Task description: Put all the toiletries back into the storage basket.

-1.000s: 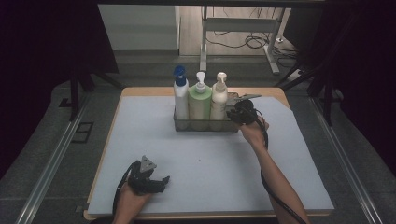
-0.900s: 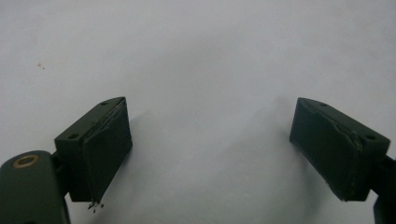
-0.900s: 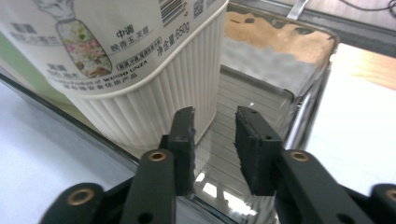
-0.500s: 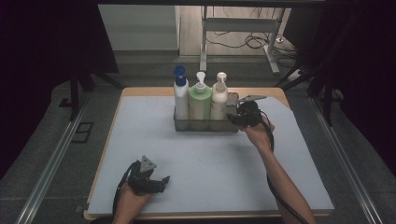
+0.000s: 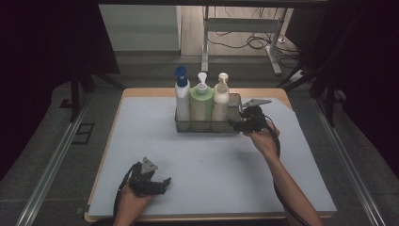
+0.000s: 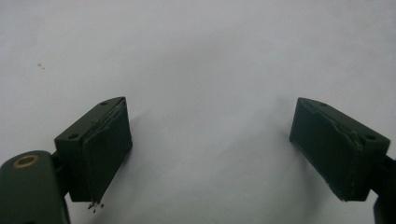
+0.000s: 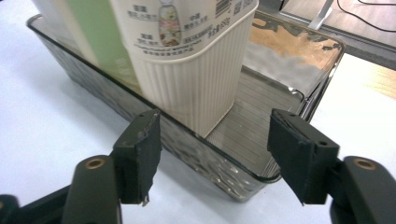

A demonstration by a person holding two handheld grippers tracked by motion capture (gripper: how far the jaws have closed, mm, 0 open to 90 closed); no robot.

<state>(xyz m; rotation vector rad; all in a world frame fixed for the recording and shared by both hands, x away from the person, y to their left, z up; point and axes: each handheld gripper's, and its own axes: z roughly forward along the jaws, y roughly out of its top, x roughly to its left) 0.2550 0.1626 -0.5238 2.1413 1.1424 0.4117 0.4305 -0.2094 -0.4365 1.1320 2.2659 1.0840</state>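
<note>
**Backing off the caddy with three bottles seated**

You have your right gripper [image 5: 236, 124] at the right end of the clear caddy [image 7: 261, 175], near the table's far edge, jaws just spread and pinching nothing. Inside, the cream bottle [image 7: 187, 70] stands upright beside the green bottle [image 5: 201, 102] and blue-capped bottle [image 5: 182, 96], leaving one bay free. Your left gripper [image 5: 162, 182] rests spread near the front-left corner; the mat [image 5: 211, 165] between offers open room.
</note>
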